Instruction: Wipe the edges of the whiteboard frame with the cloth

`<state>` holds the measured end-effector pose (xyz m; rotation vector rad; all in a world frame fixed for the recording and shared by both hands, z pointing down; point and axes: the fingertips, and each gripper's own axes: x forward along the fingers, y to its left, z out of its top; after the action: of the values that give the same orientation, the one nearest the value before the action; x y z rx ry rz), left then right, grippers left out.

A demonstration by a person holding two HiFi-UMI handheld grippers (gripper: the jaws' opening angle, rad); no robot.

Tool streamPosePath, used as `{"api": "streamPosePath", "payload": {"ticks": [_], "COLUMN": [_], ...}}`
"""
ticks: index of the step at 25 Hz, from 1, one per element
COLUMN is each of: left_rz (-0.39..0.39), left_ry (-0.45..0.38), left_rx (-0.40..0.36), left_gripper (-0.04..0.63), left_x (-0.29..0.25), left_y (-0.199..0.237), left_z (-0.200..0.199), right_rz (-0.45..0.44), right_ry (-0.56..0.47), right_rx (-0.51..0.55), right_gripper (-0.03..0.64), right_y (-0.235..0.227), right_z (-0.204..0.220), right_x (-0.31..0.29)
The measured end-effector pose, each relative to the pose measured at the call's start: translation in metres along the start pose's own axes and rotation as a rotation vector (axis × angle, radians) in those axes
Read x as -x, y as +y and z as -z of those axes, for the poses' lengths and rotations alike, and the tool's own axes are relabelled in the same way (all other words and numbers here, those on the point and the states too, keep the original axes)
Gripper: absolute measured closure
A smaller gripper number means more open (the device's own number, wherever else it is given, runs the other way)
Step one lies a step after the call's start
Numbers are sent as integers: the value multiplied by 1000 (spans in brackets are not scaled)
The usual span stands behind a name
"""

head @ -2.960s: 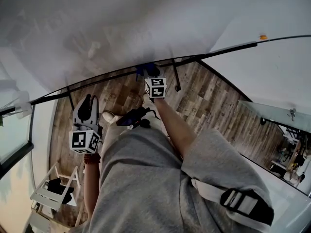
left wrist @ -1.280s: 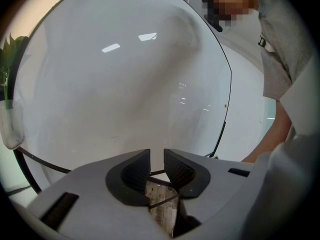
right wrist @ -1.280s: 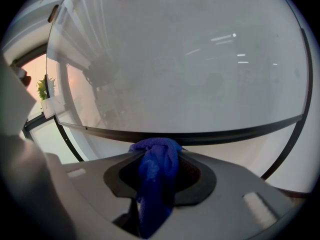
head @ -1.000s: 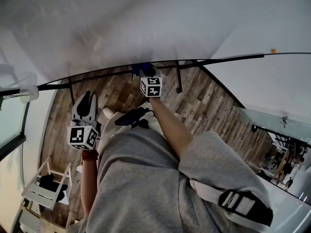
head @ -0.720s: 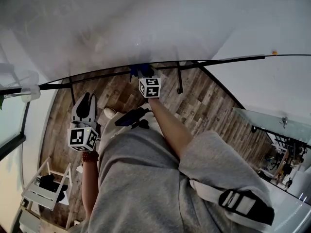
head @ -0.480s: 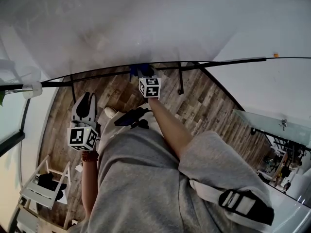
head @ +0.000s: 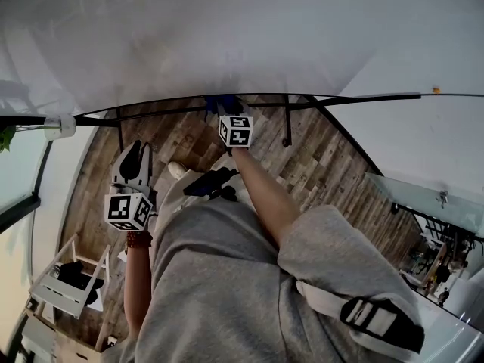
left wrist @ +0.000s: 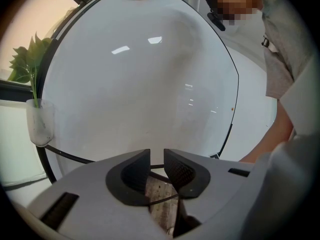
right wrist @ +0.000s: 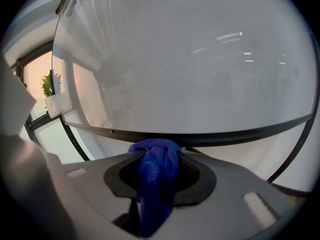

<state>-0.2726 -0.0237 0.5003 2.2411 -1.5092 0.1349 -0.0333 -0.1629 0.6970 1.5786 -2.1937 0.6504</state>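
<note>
The whiteboard (head: 227, 36) fills the top of the head view, and its thin black bottom frame edge (head: 340, 97) runs across under it. My right gripper (head: 224, 110) is shut on a blue cloth (head: 221, 101), and the bunched cloth presses against that edge. In the right gripper view the cloth (right wrist: 157, 169) hangs between the jaws, its top touching the frame edge (right wrist: 210, 135). My left gripper (head: 133, 159) is held low at the left, away from the board. In the left gripper view, the left gripper (left wrist: 156, 166) has its jaws a narrow gap apart with nothing between them.
A green plant in a white holder (left wrist: 39, 121) hangs at the board's left end. The board's stand leg (head: 287, 123) drops to the wooden floor (head: 325, 165). A white chair (head: 64, 286) stands at the lower left, a glass surface (head: 423, 199) at the right.
The right gripper with the cloth has slid a little to the left along the bottom frame edge, away from the stand leg. The left gripper has hardly moved.
</note>
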Motion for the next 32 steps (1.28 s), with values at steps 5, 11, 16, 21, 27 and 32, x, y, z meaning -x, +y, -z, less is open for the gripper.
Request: {"api": "streamPosePath", "payload": {"ticks": [5,11,16,21,27,32], "left_rz": [-11,-80,-123,-91,-21,-19], "left_ry": [8,-6,-27,2,6,21], "left_rx": [-18,-5,11,20,-19,-9], "left_gripper": [506,506,506,506,506,506], "left_x": [-2,-14,-12,-15,-11,4], "left_y": [-2,-9,-2,6,12,34], "left_z": [-8,-11,-9,2,-14,-8], "right_rz": [-19,-71,-104,-89,-21,33], "right_ry": [5,18,14,30,14,10], "right_rx": [-6,-27,-17,-26,-51,-52], "right_gripper": [469,469,469,469,469,469], "right_y": [0,2,6,7,1,2], "right_z": [0,3,-1,2,-1,0], "right_x": [2,0,-5,-3,-2,-4]}}
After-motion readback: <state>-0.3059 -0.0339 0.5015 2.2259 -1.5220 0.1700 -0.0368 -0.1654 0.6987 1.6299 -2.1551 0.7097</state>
